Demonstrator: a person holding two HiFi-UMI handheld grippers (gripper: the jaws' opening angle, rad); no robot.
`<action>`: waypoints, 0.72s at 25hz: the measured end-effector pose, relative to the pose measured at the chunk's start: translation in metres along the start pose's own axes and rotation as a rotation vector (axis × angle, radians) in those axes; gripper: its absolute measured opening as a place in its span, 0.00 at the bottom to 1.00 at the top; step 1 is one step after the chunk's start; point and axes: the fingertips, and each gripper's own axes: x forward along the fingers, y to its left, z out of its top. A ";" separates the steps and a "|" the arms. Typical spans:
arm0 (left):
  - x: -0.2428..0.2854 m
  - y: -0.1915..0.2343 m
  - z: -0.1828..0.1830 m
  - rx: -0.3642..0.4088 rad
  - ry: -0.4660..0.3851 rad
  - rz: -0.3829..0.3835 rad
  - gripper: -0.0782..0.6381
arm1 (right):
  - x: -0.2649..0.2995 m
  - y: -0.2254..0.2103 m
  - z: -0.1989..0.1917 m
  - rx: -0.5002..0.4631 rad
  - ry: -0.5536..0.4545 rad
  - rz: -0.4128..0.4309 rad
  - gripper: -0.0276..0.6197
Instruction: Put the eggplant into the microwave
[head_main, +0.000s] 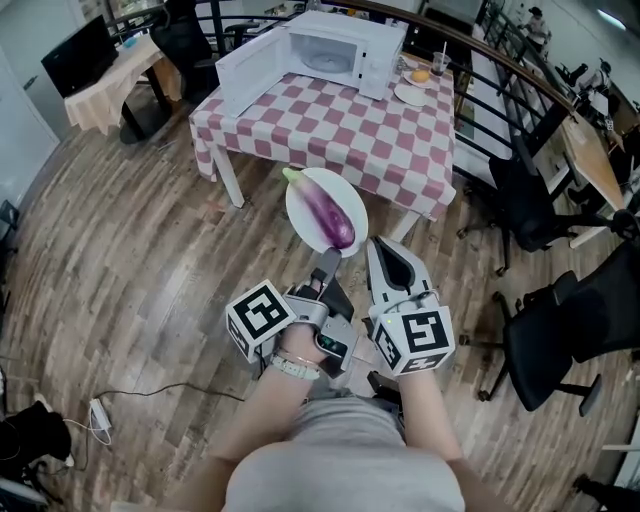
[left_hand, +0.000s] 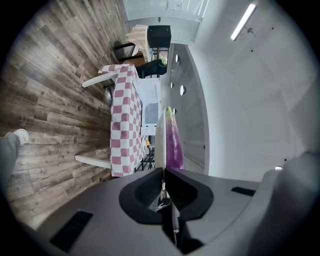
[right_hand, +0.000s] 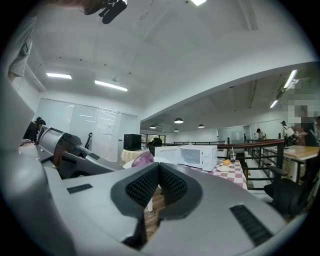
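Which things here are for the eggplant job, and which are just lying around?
For the job: eggplant, plate under it, open microwave, left gripper clamped on the plate.
Just lying about: orange, cup, black chair.

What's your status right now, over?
Left gripper shut on plate, eggplant riding on it. Right gripper shut, empty. Microwave open, no obstacle seen.

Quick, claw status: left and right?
Left claw: closed on the rim of the white plate carrying the eggplant.
Right claw: closed, nothing in it.
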 end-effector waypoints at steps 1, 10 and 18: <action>0.007 0.000 0.005 0.001 0.001 0.002 0.13 | 0.008 -0.003 0.000 -0.001 0.001 0.003 0.08; 0.064 -0.010 0.057 0.017 0.016 0.005 0.13 | 0.079 -0.032 0.006 0.023 0.009 -0.015 0.08; 0.104 -0.008 0.100 0.014 0.037 0.005 0.13 | 0.132 -0.042 0.005 0.020 0.010 -0.026 0.08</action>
